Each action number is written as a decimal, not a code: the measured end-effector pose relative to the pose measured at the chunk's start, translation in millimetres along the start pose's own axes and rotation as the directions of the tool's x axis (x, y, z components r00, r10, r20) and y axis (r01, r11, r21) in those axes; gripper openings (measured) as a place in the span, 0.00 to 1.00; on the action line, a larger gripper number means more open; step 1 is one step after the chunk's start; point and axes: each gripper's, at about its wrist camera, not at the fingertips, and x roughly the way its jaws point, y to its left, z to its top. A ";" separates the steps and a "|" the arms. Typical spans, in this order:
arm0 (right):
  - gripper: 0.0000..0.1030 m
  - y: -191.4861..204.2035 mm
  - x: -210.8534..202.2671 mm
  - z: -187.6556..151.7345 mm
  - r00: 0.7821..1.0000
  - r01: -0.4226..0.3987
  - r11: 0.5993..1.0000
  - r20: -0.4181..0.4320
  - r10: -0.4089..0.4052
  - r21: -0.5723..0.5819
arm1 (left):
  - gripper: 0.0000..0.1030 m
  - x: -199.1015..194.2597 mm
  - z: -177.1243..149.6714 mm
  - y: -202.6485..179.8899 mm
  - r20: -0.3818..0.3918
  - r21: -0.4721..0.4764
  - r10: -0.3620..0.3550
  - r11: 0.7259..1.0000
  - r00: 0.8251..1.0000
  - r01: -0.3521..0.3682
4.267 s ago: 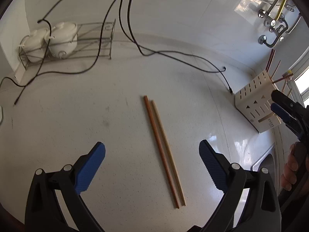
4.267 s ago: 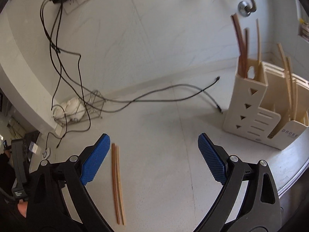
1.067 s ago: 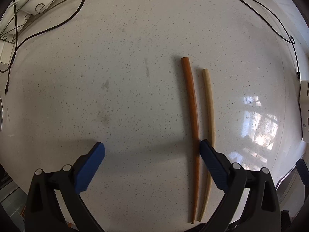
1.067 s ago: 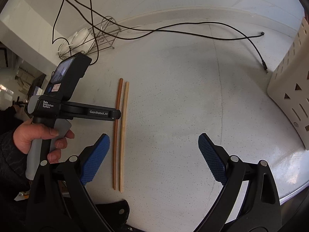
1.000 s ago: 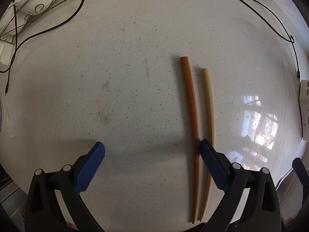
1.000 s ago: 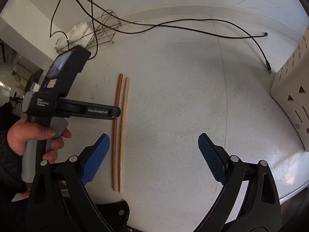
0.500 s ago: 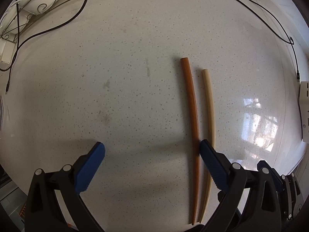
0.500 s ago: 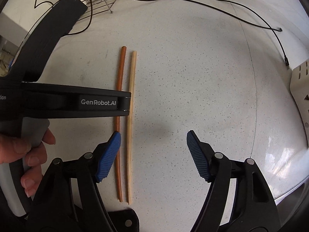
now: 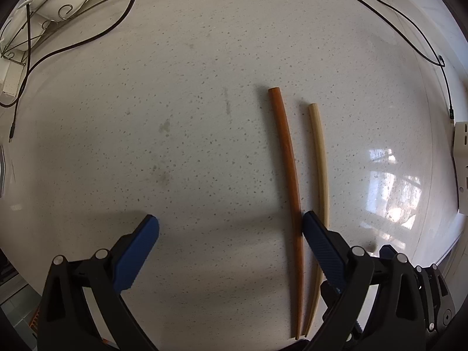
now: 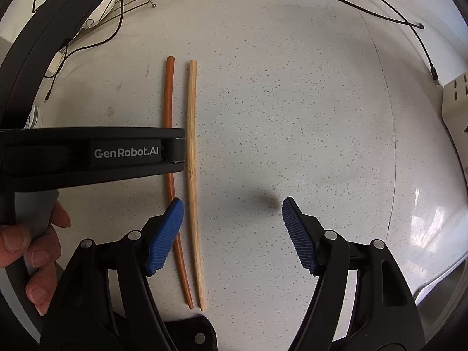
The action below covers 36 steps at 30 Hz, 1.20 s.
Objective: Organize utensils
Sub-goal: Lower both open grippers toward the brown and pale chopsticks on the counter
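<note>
Two chopsticks, a brown one (image 10: pixel 168 122) and a pale one (image 10: pixel 192 158), lie side by side on the table (image 10: pixel 292 117), and the right gripper (image 10: pixel 231 234) hangs low with fingers wide apart and empty, likely to grab the pale one, while the left gripper (image 9: pixel 231 239) waits open too

desk, speckled pale stone (image 9: pixel 181 152): off-white, fine grey-brown flecks, a few faint darker smudges
reddish-brown wooden chopstick (image 9: pixel 288 172): uniform orange-brown
pale bamboo chopstick (image 10: pixel 192 158): light tan, faint lengthwise grain
left gripper (image 9: pixel 231 231): black frame, silver screws
left fingers (image 9: pixel 137 251): blue pads, fine ribbing
right gripper (image 10: pixel 232 218): black frame, silver screws
right fingers (image 10: pixel 298 239): blue pads, ribbed texture
thin black cables (image 9: pixel 409 29): black
curled wire rack (image 9: pixel 58 14): dull bronze-grey wire
slotted cream utensil holder (image 10: pixel 456 102): cream
</note>
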 end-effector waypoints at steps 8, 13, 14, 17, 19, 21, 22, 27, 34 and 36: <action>0.64 -3.7 0.5 1.6 1.000 0.013 1.000 -0.013 -0.013 0.017 | 0.94 -0.1 -0.5 2.4 0.011 -0.004 0.009 1.000 1.000 -0.009; 0.65 -3.9 -2.2 3.8 1.000 0.018 1.000 -0.017 -0.018 0.011 | 0.94 -1.9 -2.0 4.2 0.008 -0.013 0.010 1.000 1.000 -0.010; 0.65 -3.5 -2.8 3.9 1.000 0.017 1.000 -0.014 -0.017 0.012 | 0.94 -1.6 -2.0 5.4 0.006 -0.017 0.003 1.000 1.000 -0.003; 0.65 -0.7 0.0 3.7 0.999 0.036 0.999 -0.020 -0.036 0.006 | 0.94 -2.4 -1.9 7.3 0.008 -0.011 0.003 1.000 1.000 -0.003; 0.65 1.1 1.7 3.3 0.999 0.046 0.999 -0.023 -0.046 0.004 | 0.94 -3.2 -1.3 9.6 0.009 -0.010 0.003 1.000 1.000 -0.003; 0.65 2.8 1.5 4.4 0.998 0.052 0.999 -0.025 -0.052 -0.001 | 0.94 -2.0 -0.7 13.8 0.010 -0.011 0.003 1.000 1.000 -0.003; 0.65 3.3 2.0 4.9 0.998 0.053 0.999 -0.026 -0.053 -0.002 | 0.94 -2.4 -0.7 15.3 0.010 -0.010 0.003 1.000 1.000 -0.003; 0.64 4.9 2.7 6.6 0.997 0.076 0.997 -0.029 -0.076 -0.004 | 0.94 -2.7 -1.5 18.4 0.011 -0.004 0.004 1.000 1.000 -0.004; 0.64 4.4 8.5 6.5 0.995 0.099 0.995 -0.034 -0.098 0.004 | 0.94 -3.8 -2.1 22.5 0.013 -0.008 0.006 1.000 1.000 -0.006; 0.64 3.7 7.9 6.7 0.994 0.100 0.995 -0.035 -0.100 0.012 | 0.94 -3.8 -3.1 23.9 0.011 -0.005 0.007 1.000 1.000 -0.007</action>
